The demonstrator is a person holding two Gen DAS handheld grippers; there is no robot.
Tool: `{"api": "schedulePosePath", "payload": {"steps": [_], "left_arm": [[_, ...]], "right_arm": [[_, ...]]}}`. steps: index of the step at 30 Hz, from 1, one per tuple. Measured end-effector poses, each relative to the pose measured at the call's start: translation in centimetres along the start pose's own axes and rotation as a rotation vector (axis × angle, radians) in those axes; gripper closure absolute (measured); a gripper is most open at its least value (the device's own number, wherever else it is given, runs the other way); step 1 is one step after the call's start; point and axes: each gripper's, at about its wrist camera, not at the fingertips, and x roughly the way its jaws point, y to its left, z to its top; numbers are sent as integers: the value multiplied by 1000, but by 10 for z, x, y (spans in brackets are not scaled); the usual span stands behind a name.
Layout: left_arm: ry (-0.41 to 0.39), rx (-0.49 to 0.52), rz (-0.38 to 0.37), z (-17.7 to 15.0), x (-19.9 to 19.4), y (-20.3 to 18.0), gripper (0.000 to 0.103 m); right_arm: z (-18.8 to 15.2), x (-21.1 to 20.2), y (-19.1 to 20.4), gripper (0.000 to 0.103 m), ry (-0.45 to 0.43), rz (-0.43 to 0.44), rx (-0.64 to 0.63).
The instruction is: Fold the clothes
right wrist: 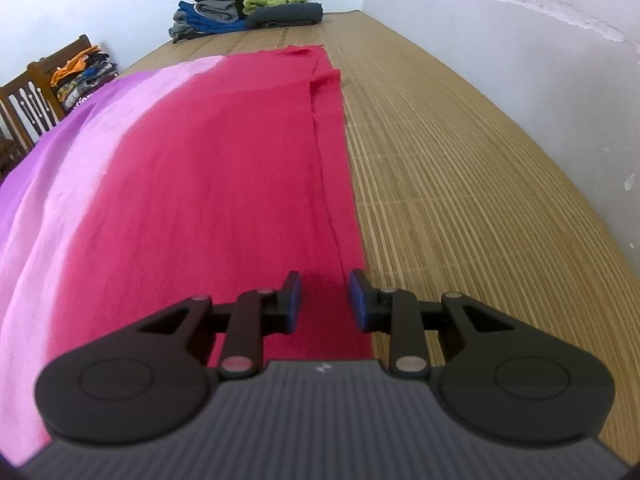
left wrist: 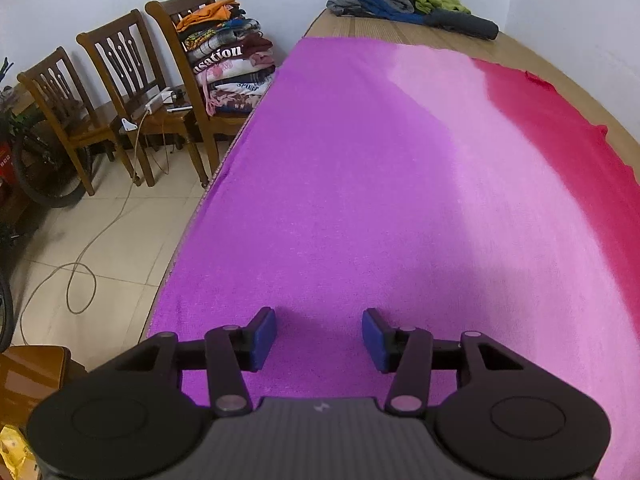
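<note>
A large cloth (left wrist: pixel 360 180) in purple, pink and red bands lies flat on a bamboo mat (right wrist: pixel 460 200). In the left wrist view my left gripper (left wrist: pixel 319 338) hangs just over the purple part, near the cloth's left edge. Its jaws are opening and nothing is between the blue pads. In the right wrist view my right gripper (right wrist: pixel 325 300) is open over the cloth's (right wrist: pixel 200 200) red right edge. That hem runs under the gap between the pads, which do not press on it.
A pile of clothes (left wrist: pixel 400 0) sits at the far end of the mat, also in the right wrist view (right wrist: pixel 240 4). Left of the mat stand wooden chairs (left wrist: pixel 116 80), one bearing stacked clothes (left wrist: pixel 228 64). A cable (left wrist: pixel 80 272) trails over the tiled floor. A wall (right wrist: pixel 520 40) borders the right side.
</note>
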Motion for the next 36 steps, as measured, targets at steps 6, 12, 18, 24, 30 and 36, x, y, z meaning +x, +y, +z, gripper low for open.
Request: {"api": "schedulePosePath", "payload": {"steps": [6, 12, 18, 24, 30, 36], "left_arm": [[-9, -4, 9, 0, -2, -3, 51], [-14, -2, 16, -1, -3, -5, 49], [-20, 1, 23, -1, -3, -6, 46], [-22, 5, 27, 0, -3, -5, 45], [-12, -25, 11, 0, -2, -1, 43], [-12, -45, 21, -2, -3, -6, 42]], "right_arm": [[9, 4, 6, 99, 14, 21, -51], [8, 5, 4, 99, -25, -192, -105], [20, 12, -1, 97, -2, -167, -100], [71, 36, -1, 52, -91, -34, -14], [94, 92, 4, 53, -17, -52, -76], [93, 97, 17, 99, -23, -48, -119]]}}
